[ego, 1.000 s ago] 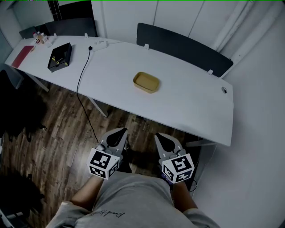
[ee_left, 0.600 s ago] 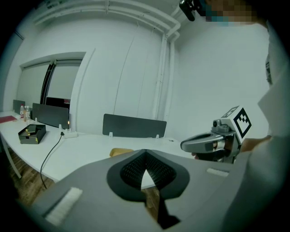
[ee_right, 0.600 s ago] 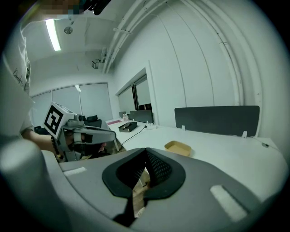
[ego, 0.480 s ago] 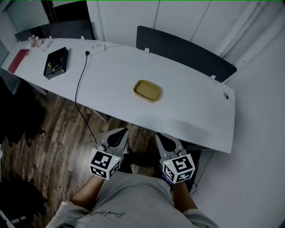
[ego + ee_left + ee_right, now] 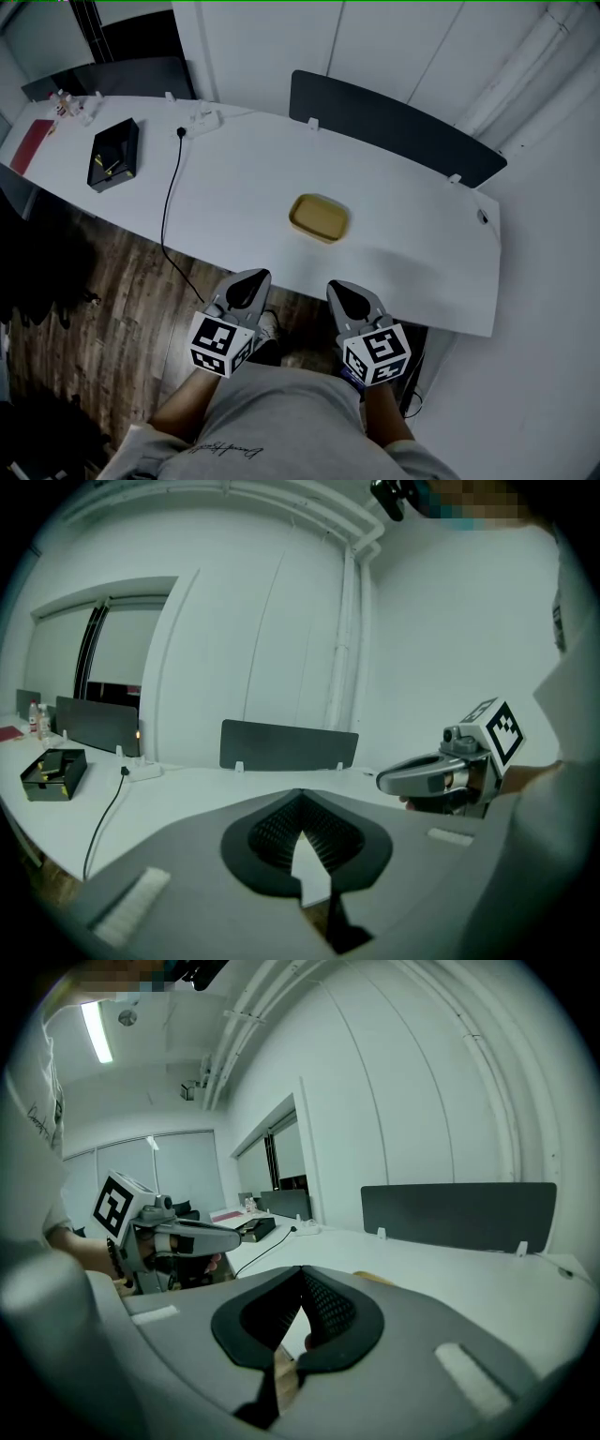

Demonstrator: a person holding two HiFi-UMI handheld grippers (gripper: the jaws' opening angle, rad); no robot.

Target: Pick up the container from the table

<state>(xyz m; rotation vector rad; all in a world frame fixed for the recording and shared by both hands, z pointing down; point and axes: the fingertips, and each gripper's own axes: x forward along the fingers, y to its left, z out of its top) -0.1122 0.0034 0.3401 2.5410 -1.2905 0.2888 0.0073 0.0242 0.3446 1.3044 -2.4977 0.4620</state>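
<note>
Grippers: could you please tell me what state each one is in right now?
Left gripper: jaws closed, holding nothing.
Right gripper: jaws closed, holding nothing.

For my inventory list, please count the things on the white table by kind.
Yellow container: 1
Black box: 1
Power strip with cable: 1
Red flat item: 1
Total: 4, besides small bottles too tiny to count.

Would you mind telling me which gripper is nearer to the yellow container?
Right. The right gripper hangs nearly in front of the yellow container, short of the table; the left gripper is farther left.
</note>
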